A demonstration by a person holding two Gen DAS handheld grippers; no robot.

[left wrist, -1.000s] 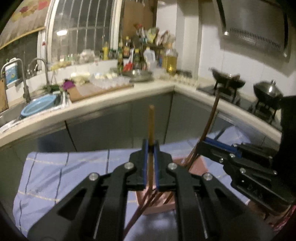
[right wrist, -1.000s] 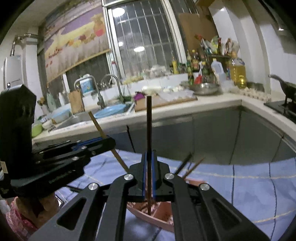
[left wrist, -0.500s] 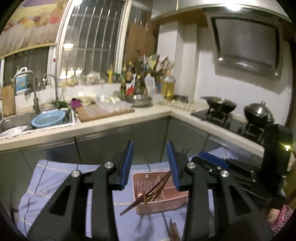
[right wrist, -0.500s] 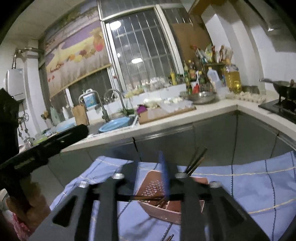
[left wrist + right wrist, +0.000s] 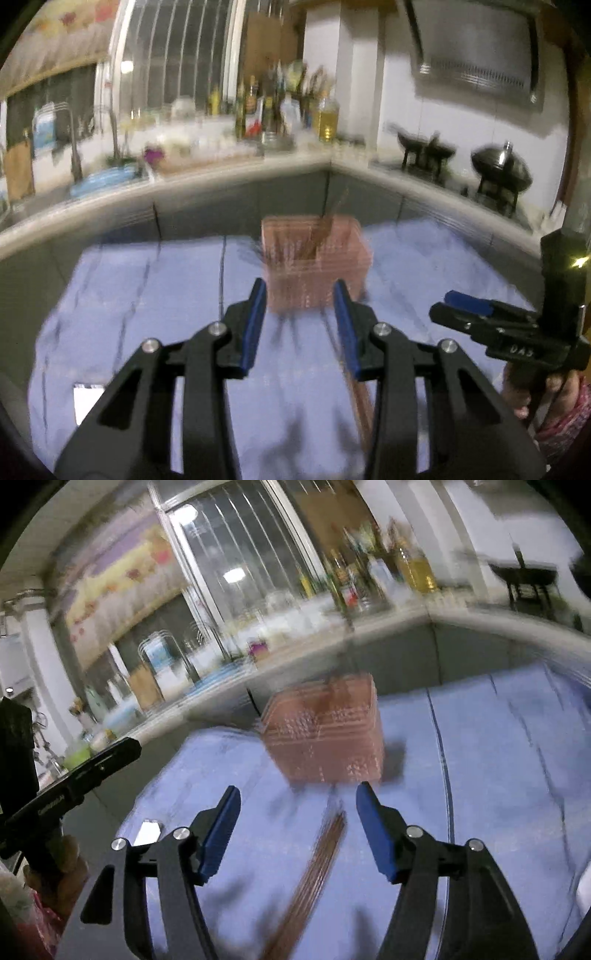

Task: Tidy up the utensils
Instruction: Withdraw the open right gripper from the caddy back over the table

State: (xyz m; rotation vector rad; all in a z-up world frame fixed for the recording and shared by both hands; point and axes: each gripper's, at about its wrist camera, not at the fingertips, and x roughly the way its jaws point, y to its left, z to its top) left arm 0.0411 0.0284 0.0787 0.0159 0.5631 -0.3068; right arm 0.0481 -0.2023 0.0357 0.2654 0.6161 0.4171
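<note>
A blurred pink slotted utensil basket [image 5: 316,266] stands far on a blue checked cloth [image 5: 147,295], dark chopsticks [image 5: 325,225] upright inside; more loose chopsticks [image 5: 317,871] lie near. The left gripper [image 5: 299,314] is parted and empty; the right gripper [image 5: 297,812] is opening, nothing between its jaws. A kitchen counter [image 5: 221,173] curves behind

Bare blue cloth [image 5: 147,314] lies open at the frame's left and right. Mid-frame, the pink basket [image 5: 316,266] blocks the way; loose chopsticks [image 5: 317,867] lie before it at lower centre.
</note>
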